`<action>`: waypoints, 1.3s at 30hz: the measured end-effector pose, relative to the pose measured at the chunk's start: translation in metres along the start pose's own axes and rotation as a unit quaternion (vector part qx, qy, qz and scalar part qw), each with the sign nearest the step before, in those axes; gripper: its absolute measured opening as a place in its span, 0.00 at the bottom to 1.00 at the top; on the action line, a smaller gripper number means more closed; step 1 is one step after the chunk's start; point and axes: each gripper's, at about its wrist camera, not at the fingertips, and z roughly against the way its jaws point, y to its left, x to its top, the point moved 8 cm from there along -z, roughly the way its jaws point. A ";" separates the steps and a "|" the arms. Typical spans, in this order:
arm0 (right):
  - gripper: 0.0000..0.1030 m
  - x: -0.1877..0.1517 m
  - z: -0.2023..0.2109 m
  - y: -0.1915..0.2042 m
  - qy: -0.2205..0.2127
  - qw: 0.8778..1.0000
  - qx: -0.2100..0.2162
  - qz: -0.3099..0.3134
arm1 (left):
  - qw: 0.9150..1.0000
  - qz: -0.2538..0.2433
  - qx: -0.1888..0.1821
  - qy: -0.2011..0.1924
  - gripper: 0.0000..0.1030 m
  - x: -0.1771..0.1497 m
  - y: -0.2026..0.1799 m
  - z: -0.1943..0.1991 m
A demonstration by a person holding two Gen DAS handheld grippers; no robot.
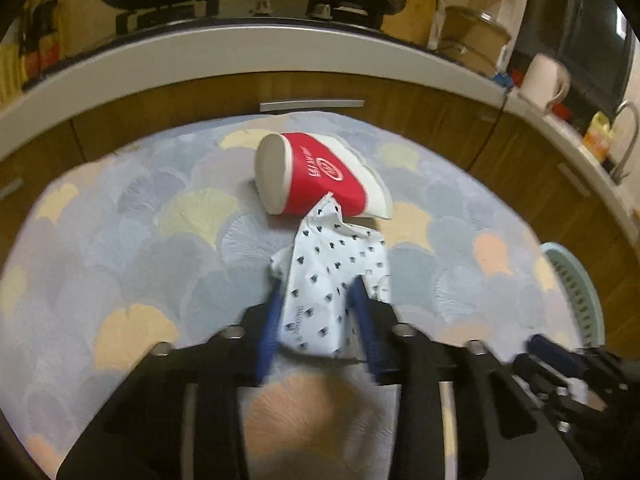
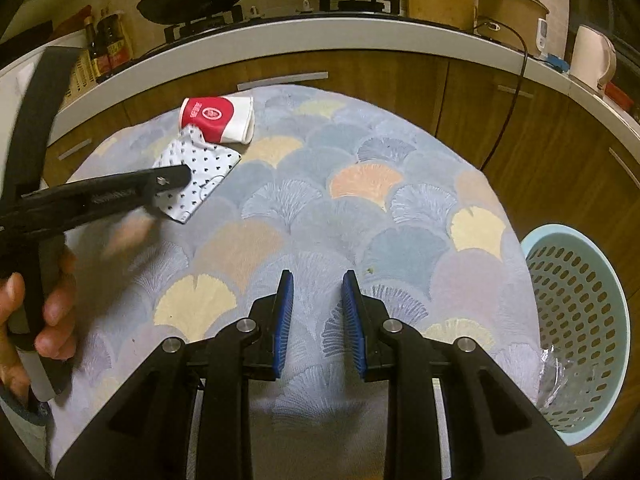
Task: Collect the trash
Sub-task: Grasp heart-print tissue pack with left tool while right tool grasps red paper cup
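In the left wrist view, the left gripper [image 1: 318, 300], black with blue pads, sits at lower centre. Its jaws pinch a crumpled white paper wrapper with small dark dots [image 1: 328, 280], the pads pressing on both of its sides. The wrapper's far tip touches a crushed red and white paper cup [image 1: 316, 174] lying on its side at the middle of the frame, base toward the camera. Both rest on a pale rug with fan-shaped patches in blue, yellow and peach [image 1: 120, 240]. Brown wooden cabinet doors [image 1: 440, 112] run behind the rug under a white countertop [image 1: 200, 52], with dark pans on a stove at the top. A white kettle [image 1: 544, 80] stands at upper right. A slice of a light blue perforated plastic basket [image 1: 580, 284] shows at the right edge.

In the right wrist view, the right gripper [image 2: 318, 300] hangs over the bare rug at lower centre; its blue pads stand apart with nothing between them. At upper left the cup and wrapper lie touching, and the left gripper reaches onto the wrapper from the left edge, held by a person's hand [image 2: 52, 308]. The basket stands at the right edge beside the rug, with a bit of clear crumpled plastic [image 2: 554, 368] inside.
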 end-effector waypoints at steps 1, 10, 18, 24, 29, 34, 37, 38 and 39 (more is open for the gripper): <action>0.28 0.000 -0.001 0.001 0.001 1.000 0.000 0.002 | 1.000 0.004 -0.006 -0.001 0.26 -0.001 0.001 0.001; 0.46 0.048 -0.014 0.052 0.010 0.999 0.049 0.022 | 0.996 0.049 0.004 -0.073 0.23 0.019 0.041 0.047; 0.91 0.120 -0.044 0.090 -0.036 0.997 0.065 -0.010 | 0.980 0.123 0.070 -0.143 0.23 0.026 0.099 0.066; 0.91 0.132 -0.097 0.083 -0.007 0.995 0.072 -0.068 | 0.979 0.114 0.085 -0.144 0.23 0.022 0.090 0.068; 0.91 0.139 -0.102 0.088 -0.016 0.994 0.076 -0.071 | 0.980 0.127 0.056 -0.142 0.23 0.015 0.081 0.068; 0.70 0.136 -0.109 0.094 0.000 0.996 0.066 -0.059 | 0.980 0.125 0.065 -0.137 0.24 0.013 0.080 0.063; 0.69 0.134 -0.101 0.096 -0.015 0.997 0.054 -0.048 | 0.981 0.135 0.063 -0.120 0.24 0.010 0.083 0.055; 0.69 0.134 -0.095 0.096 -0.029 0.998 0.045 -0.043 | 0.981 0.138 0.066 -0.117 0.24 0.010 0.085 0.053; 0.69 0.134 -0.086 0.095 -0.046 0.997 0.036 -0.041 | 0.982 0.136 0.065 -0.116 0.24 0.010 0.084 0.052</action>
